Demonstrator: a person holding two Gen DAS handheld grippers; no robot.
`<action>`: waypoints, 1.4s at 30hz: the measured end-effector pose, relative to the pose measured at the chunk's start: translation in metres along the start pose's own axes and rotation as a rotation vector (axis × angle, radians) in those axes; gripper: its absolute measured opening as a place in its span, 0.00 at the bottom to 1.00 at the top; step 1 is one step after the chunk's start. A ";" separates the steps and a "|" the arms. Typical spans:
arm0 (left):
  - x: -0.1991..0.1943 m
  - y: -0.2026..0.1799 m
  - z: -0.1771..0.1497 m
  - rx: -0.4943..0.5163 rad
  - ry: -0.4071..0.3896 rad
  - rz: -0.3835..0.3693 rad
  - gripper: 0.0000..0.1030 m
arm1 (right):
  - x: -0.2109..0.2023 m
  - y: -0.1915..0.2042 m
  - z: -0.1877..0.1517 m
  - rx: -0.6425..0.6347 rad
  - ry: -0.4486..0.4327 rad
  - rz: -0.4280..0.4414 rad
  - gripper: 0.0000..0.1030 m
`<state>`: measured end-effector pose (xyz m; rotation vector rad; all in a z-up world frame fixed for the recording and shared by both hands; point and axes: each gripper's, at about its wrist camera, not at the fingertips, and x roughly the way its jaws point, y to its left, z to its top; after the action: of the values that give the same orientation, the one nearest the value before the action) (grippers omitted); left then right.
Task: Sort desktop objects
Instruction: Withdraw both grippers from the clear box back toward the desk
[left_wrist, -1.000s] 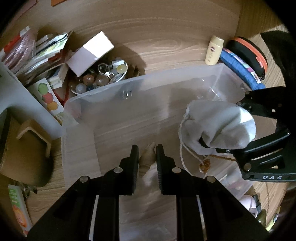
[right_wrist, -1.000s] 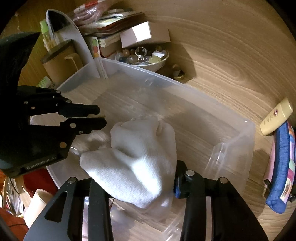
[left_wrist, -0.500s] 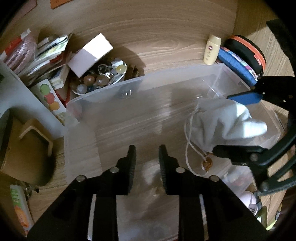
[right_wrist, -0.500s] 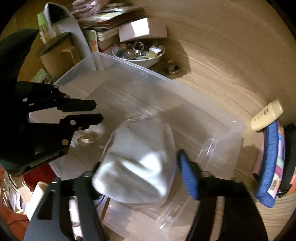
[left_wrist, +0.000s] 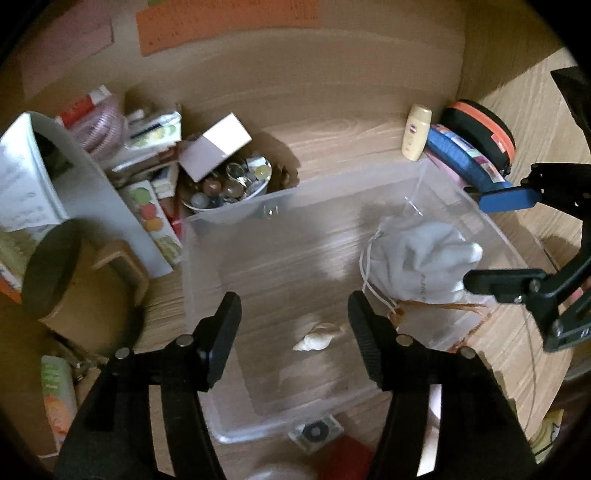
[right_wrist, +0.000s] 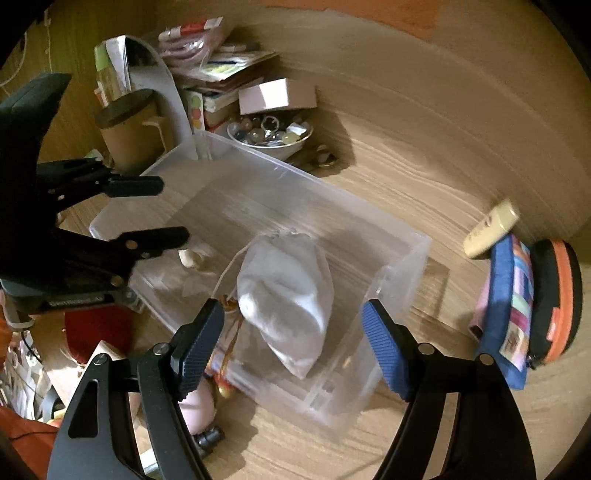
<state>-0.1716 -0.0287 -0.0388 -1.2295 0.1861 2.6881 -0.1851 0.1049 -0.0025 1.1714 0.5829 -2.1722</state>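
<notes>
The white drawstring pouch (right_wrist: 286, 291) lay inside the clear bin (right_wrist: 402, 266), long axis toward the right claw (right_wrist: 293, 345), spread empty above; the left claw (left_wrist: 293, 336), also spread, hung farther off.

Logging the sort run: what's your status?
Both hand-held grippers open, left, right. White pouch and small shell lie in the clear bin. Nothing in the way.
</notes>
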 end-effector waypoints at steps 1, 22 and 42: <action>-0.005 0.001 -0.002 0.001 -0.009 0.005 0.61 | -0.005 0.000 -0.002 0.007 -0.009 -0.003 0.72; -0.087 -0.013 -0.037 0.012 -0.123 0.114 0.73 | -0.087 0.029 -0.054 0.042 -0.184 -0.056 0.77; -0.110 0.014 -0.093 -0.112 -0.139 0.131 0.95 | -0.083 0.034 -0.102 0.143 -0.237 0.047 0.79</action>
<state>-0.0356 -0.0718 -0.0154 -1.0889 0.1010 2.9215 -0.0656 0.1682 0.0125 0.9688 0.3001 -2.2998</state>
